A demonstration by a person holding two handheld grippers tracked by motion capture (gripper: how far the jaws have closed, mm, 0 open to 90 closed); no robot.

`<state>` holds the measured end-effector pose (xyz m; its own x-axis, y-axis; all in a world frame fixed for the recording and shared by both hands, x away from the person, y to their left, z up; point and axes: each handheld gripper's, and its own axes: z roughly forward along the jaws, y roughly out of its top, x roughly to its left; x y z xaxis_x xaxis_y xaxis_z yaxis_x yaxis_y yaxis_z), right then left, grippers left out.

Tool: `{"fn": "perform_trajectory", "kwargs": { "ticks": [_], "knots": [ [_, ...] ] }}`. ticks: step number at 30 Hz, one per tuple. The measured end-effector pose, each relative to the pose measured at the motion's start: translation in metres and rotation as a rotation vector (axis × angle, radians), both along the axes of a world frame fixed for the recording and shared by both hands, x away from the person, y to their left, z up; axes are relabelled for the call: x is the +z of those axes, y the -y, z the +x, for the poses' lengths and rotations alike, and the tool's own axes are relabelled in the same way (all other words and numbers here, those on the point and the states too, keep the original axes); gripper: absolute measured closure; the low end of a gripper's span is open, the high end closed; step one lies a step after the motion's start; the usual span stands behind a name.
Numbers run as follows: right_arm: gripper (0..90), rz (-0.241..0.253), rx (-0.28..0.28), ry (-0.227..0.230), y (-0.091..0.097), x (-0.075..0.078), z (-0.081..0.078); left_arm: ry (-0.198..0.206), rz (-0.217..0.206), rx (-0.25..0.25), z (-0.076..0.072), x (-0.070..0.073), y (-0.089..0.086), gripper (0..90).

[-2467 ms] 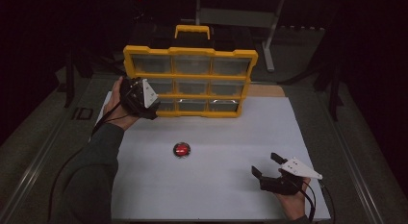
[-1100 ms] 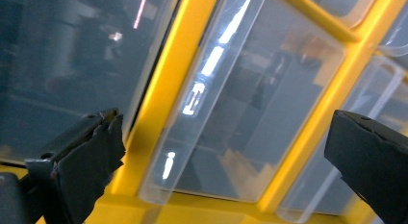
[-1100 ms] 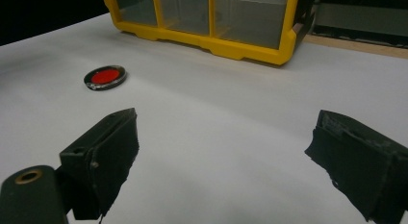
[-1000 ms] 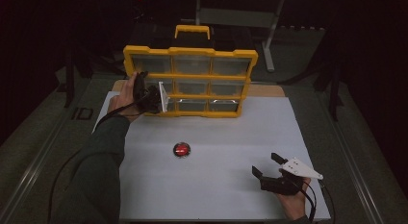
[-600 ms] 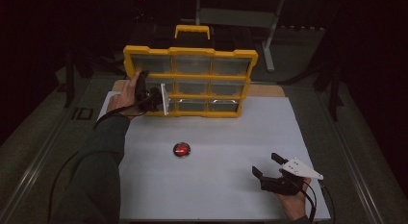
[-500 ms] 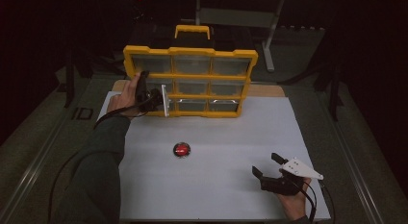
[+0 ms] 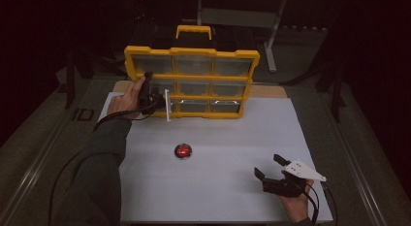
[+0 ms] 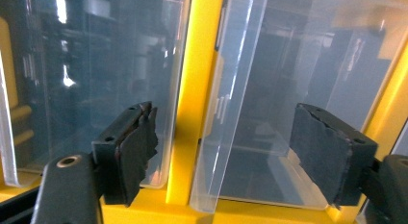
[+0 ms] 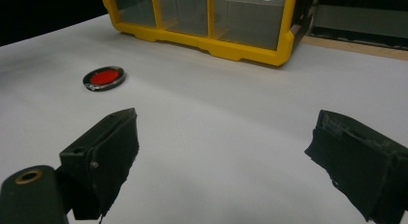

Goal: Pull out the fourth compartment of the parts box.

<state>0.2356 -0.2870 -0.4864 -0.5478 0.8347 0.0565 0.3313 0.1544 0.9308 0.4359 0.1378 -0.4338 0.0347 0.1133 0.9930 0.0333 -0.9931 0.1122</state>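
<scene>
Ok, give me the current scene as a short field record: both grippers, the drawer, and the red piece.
left gripper: at the bottom-left clear drawer of the yellow organiser; jaws have just been closing, drawer front between them, pads not yet pressing
drawer: slightly pulled out, tilted against the yellow divider
right gripper: open, holding nothing, low over the white table sheet at near right
red disc: flat on the sheet, mid-table, apart from both grippers
organiser: upright at the far edge, handle on top

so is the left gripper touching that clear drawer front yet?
Apart. In the left gripper view the left gripper straddles the clear drawer front, and a gap shows between each pad and the plastic.
</scene>
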Motion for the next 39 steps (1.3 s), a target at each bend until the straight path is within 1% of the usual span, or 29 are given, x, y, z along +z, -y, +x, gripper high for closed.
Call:
{"fn": "perform_trajectory", "kwargs": {
  "ticks": [1,4,6,9,11,14,22,23,25,26,28,31,35,37,38,39],
  "knots": [
    [8.8,0.000,0.000,0.000,0.000,0.000,0.000,0.007,0.011,-0.007,-0.001,-0.001,0.000,28.5],
    [8.8,0.001,0.001,0.003,0.000,0.000,0.000,0.044,0.039,-0.027,-0.003,-0.004,0.002,35.9],
    [8.8,0.001,0.000,0.002,0.000,0.000,0.000,0.065,0.061,-0.038,-0.004,-0.003,0.003,39.8],
    [8.8,0.002,0.000,0.003,0.000,0.000,0.000,0.079,0.067,-0.043,-0.005,-0.001,0.005,43.9],
    [8.8,0.002,0.000,0.002,0.000,0.000,0.000,0.099,0.075,-0.045,-0.005,-0.001,0.006,47.4],
    [8.8,0.003,0.000,0.004,0.001,0.000,-0.001,0.112,0.085,-0.045,-0.006,0.001,0.007,51.7],
    [8.8,0.002,0.000,0.006,0.001,0.001,-0.001,0.114,0.115,-0.041,-0.005,-0.001,0.007,57.9],
    [8.8,0.002,0.000,0.005,0.001,0.001,-0.001,0.119,0.124,-0.035,-0.006,-0.002,0.007,58.8],
    [8.8,0.004,-0.001,0.006,0.001,0.001,-0.001,0.141,0.141,-0.026,-0.007,-0.004,0.009,59.4],
    [8.8,0.003,-0.001,0.006,0.002,0.001,-0.001,0.150,0.137,-0.029,-0.007,-0.004,0.009,58.9],
    [8.8,0.003,-0.003,0.007,0.002,0.001,-0.001,0.154,0.135,-0.023,-0.008,-0.005,0.009,58.9],
    [8.8,0.004,-0.004,0.008,0.003,0.001,-0.001,0.154,0.137,-0.025,-0.009,-0.004,0.009,59.1],
    [8.8,0.005,-0.005,0.008,0.003,0.001,-0.002,0.155,0.121,-0.028,-0.012,-0.006,0.008,60.1],
    [8.8,0.007,-0.006,0.007,0.003,0.001,-0.002,0.155,0.122,-0.028,-0.013,-0.007,0.008,61.3],
    [8.8,0.006,-0.007,0.007,0.003,0.001,-0.002,0.150,0.114,-0.029,-0.014,-0.007,0.007,61.7],
    [8.8,0.006,-0.006,0.007,0.003,0.001,-0.002,0.144,0.116,-0.028,-0.015,-0.007,0.007,62.5]
  ]
}}
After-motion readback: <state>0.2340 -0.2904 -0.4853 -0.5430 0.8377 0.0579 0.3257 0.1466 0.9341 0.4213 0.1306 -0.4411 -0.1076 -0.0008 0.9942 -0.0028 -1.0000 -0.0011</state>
